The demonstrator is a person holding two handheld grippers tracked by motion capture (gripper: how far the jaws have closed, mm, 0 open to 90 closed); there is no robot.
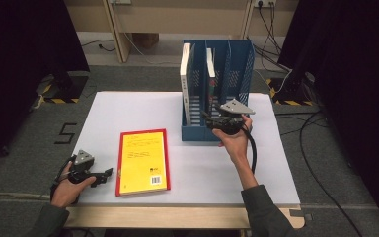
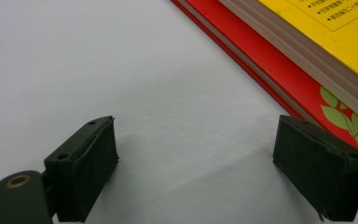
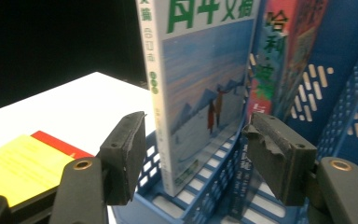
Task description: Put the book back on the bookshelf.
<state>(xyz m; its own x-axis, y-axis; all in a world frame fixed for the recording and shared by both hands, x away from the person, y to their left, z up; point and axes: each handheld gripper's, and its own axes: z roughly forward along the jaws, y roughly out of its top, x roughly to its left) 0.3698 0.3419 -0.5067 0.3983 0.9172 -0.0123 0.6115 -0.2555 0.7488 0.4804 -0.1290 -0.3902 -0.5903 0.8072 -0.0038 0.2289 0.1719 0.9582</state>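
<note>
A yellow book edged in red lies flat on the white table. My left gripper rests just left of it, open, with bare table between its jaws; the book's corner is beside the right jaw. A blue file rack stands at the back. A white-spined book is upright in its left slot and a second book in the middle slot. My right gripper is at the rack's front, open, facing the blue-covered book without touching it.
The rack's right slot holds nothing. Behind the first book, the second book leans against the perforated divider. Cables and dark stands lie on the floor beyond the table's right edge.
</note>
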